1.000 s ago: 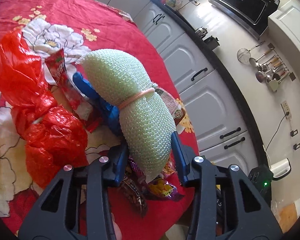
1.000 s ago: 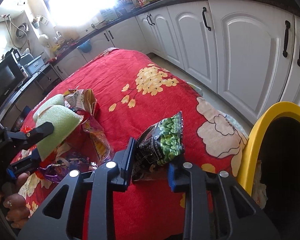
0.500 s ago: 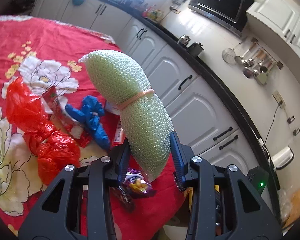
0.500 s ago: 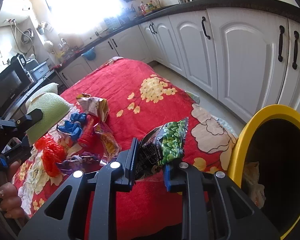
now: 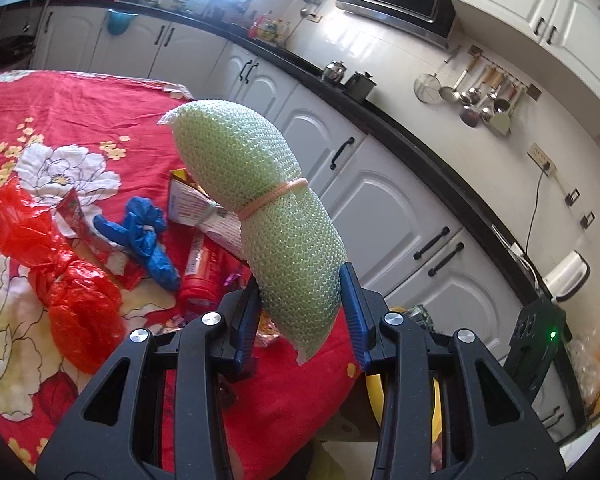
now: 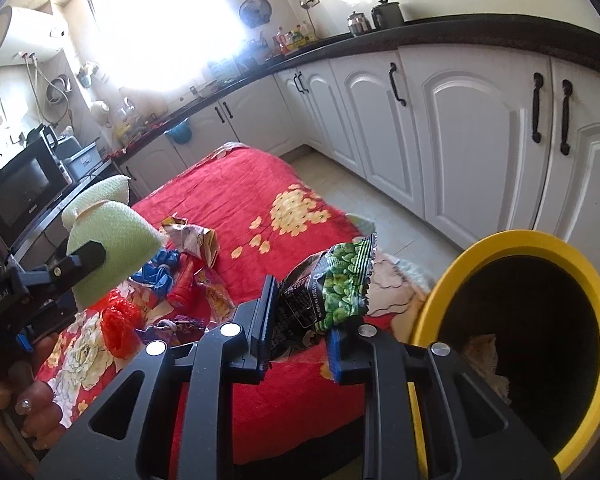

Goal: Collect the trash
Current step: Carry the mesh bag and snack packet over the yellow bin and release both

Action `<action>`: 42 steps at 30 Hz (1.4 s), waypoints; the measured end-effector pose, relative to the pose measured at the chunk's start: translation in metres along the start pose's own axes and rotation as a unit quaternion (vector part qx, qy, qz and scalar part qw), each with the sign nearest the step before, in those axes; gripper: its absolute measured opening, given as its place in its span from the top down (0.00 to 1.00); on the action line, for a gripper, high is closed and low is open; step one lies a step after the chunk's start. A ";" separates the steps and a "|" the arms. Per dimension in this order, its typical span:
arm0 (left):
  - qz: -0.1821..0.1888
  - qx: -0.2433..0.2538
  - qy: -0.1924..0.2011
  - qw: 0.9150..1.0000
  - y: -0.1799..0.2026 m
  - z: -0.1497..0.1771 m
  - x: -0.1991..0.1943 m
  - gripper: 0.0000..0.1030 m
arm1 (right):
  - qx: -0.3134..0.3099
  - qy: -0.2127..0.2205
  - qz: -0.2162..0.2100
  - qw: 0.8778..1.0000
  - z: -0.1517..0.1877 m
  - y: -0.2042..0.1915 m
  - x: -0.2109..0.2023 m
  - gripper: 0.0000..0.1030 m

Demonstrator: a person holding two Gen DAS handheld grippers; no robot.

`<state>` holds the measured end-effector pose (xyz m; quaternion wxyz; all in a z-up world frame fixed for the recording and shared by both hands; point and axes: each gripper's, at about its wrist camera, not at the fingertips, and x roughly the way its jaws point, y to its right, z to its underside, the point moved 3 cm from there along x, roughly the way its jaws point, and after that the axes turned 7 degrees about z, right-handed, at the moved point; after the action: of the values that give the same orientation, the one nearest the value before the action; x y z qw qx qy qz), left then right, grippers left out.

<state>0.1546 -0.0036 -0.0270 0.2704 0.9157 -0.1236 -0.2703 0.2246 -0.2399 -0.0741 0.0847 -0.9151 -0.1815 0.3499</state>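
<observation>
Pale green mesh, a scrubbing sponge [image 5: 268,216] cinched by a rubber band, stands clamped in the left hand-held gripper [image 5: 300,312] above the red floral table [image 5: 80,112]. The right hand-held gripper [image 6: 300,320] pinches a green pea snack packet [image 6: 332,288] in the air just beside the yellow-rimmed bin [image 6: 580,272]. Red bag [image 5: 64,280], blue bag [image 5: 148,240] and wrappers lie on the cloth.
</observation>
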 end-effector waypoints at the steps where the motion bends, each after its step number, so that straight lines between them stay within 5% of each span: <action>1: 0.001 0.003 -0.002 1.000 0.002 0.001 0.001 0.70 | 0.000 0.002 0.001 1.000 0.000 0.001 -0.002 0.80; 25: 0.039 0.085 -0.054 0.994 0.067 0.045 0.031 0.71 | 0.027 0.031 0.075 0.996 0.012 0.089 -0.059 0.80; 42: 0.078 0.147 -0.116 0.979 0.126 0.084 0.087 0.71 | 0.056 0.039 0.125 0.990 0.029 0.143 -0.079 0.80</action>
<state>0.1685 -0.1762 -0.0528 0.1373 0.8952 -0.2635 -0.3321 0.1897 -0.4018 -0.0876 0.0978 -0.9374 -0.0421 0.3315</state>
